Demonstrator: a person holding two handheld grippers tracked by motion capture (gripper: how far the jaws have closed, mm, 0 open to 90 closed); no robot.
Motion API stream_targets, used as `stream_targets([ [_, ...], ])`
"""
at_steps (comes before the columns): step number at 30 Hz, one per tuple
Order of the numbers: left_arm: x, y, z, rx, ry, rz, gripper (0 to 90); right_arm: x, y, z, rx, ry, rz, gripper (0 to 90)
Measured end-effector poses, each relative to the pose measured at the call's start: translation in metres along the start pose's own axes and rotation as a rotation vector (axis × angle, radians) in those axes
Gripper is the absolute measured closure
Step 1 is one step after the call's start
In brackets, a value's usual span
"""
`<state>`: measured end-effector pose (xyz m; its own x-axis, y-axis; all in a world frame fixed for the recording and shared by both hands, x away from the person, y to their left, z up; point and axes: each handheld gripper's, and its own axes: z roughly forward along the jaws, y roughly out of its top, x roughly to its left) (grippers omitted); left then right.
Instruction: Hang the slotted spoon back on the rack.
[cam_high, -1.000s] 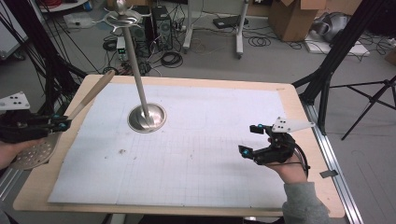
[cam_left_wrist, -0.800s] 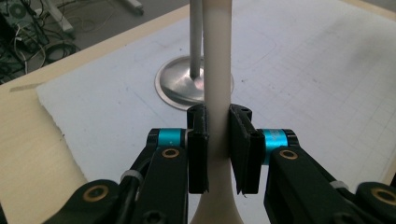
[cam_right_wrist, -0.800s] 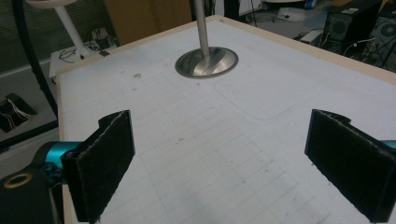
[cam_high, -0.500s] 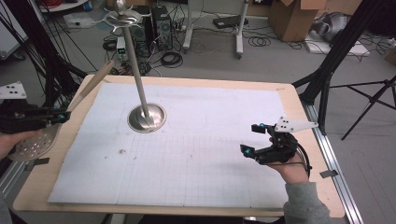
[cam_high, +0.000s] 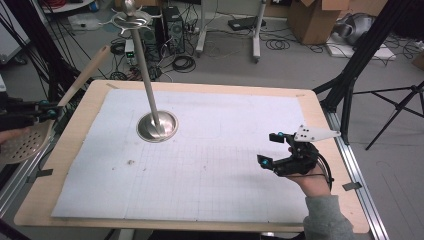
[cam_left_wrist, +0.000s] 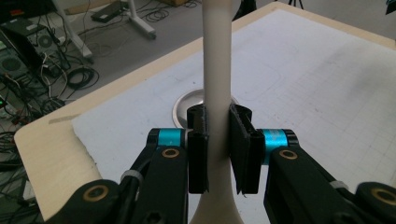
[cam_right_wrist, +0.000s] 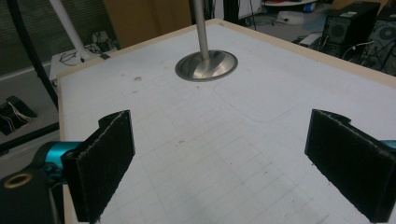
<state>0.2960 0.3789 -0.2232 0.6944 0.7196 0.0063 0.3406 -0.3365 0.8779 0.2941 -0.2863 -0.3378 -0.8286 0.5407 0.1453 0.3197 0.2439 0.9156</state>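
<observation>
Wooden skimmer handle (cam_left_wrist: 217, 70) is sitting pinched in the left hand-held gripper (cam_left_wrist: 217, 149), off the counter's (cam_high: 100, 95) left edge, left of the metal stand (cam_high: 157, 125); the right hand-held gripper (cam_high: 274, 149) is hovering spread, right of it.

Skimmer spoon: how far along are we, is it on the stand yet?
Picked up: the left gripper is shut on the skimmer spoon by its handle, off the table's left edge. Not hung: the stand's hooks look bare. The right gripper rests open over the mat.
</observation>
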Motion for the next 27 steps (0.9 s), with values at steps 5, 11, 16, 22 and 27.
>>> stream_targets([
  [5,0.005,0.008,-0.006,-0.023,-0.004,-0.012,77.8,-0.001,0.0,0.0,-0.001,0.0,-0.003,7.3],
  [11,0.011,0.012,-0.01,-0.051,-0.014,-0.024,77.8,-0.001,0.0,0.0,-0.003,-0.001,-0.003,7.3],
  [16,0.017,0.011,-0.01,-0.08,-0.029,-0.039,77.8,-0.001,-0.001,-0.001,-0.004,0.002,0.005,7.2],
  [22,0.021,0.016,-0.011,-0.094,-0.034,-0.036,77.8,0.0,0.001,-0.001,-0.01,0.006,-0.007,7.3],
  [27,0.023,0.02,-0.011,-0.101,-0.035,-0.041,77.7,-0.001,0.001,-0.004,-0.021,0.004,0.002,7.2],
])
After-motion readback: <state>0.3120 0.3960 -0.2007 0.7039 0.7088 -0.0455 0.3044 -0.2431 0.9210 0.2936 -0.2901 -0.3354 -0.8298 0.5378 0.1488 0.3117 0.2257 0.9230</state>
